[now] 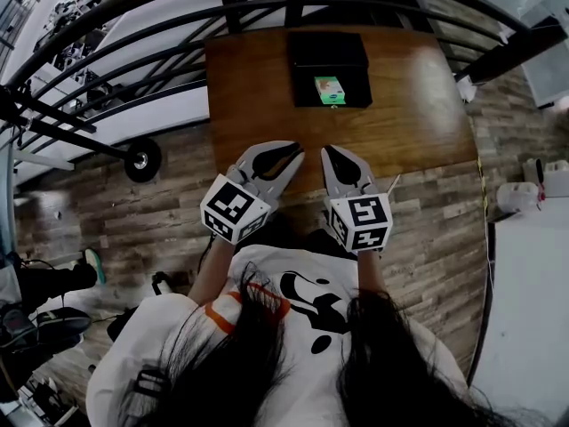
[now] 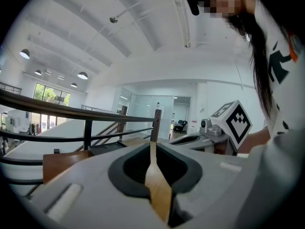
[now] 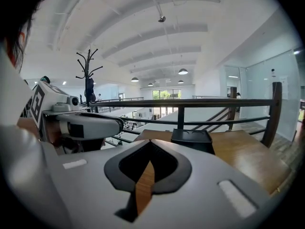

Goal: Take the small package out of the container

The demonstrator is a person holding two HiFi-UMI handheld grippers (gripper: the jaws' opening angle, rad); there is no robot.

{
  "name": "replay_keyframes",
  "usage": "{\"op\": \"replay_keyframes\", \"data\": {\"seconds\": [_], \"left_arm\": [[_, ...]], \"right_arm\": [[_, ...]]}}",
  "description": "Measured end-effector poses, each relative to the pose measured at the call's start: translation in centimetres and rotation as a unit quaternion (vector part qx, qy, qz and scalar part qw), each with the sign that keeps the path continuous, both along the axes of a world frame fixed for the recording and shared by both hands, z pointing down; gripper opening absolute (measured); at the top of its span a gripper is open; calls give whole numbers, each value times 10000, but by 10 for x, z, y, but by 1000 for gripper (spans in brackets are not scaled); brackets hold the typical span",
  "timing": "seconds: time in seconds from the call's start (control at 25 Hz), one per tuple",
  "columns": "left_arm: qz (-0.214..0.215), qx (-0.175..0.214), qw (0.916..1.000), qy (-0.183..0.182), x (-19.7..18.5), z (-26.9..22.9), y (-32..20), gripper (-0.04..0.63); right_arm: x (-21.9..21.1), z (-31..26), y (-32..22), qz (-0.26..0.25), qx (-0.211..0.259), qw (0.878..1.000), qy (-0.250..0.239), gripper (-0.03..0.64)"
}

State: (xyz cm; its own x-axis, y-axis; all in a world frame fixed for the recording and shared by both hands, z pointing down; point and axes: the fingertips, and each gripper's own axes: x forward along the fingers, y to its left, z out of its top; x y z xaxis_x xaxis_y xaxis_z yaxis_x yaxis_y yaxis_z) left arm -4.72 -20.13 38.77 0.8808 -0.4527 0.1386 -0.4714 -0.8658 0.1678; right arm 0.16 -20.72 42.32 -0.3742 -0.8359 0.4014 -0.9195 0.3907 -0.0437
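Note:
A black open container [image 1: 331,60] stands at the far middle of the wooden table [image 1: 418,105]. A small green package [image 1: 329,90] lies inside it, near its front wall. Both grippers hover over the table's near edge, well short of the container. My left gripper [image 1: 296,152] is shut and holds nothing, its jaws meeting at the tips. My right gripper [image 1: 326,152] beside it is also shut and holds nothing. The right gripper view shows the container [image 3: 191,138] ahead with the package hidden. The left gripper view shows only the container's edge [image 2: 107,148].
A black metal railing [image 1: 178,25] curves behind and to the left of the table. A black wheel [image 1: 142,159] sits on the plank floor at the left. A white surface [image 1: 529,310] lies at the right. The person's shirt and hair fill the bottom.

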Motion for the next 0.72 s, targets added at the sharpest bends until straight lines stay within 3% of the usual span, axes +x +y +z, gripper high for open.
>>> {"op": "replay_keyframes", "data": {"seconds": [0.32,0.72], "left_arm": [[-99,-128,9998,-96,9,11,-12,25],[-621,-248,9974,-250,27,22,-63,25]], "right_arm": [[13,6,-17,-149,-50,9998,82,29],[37,34,-74,-810,-367,9958,199,63]]}}
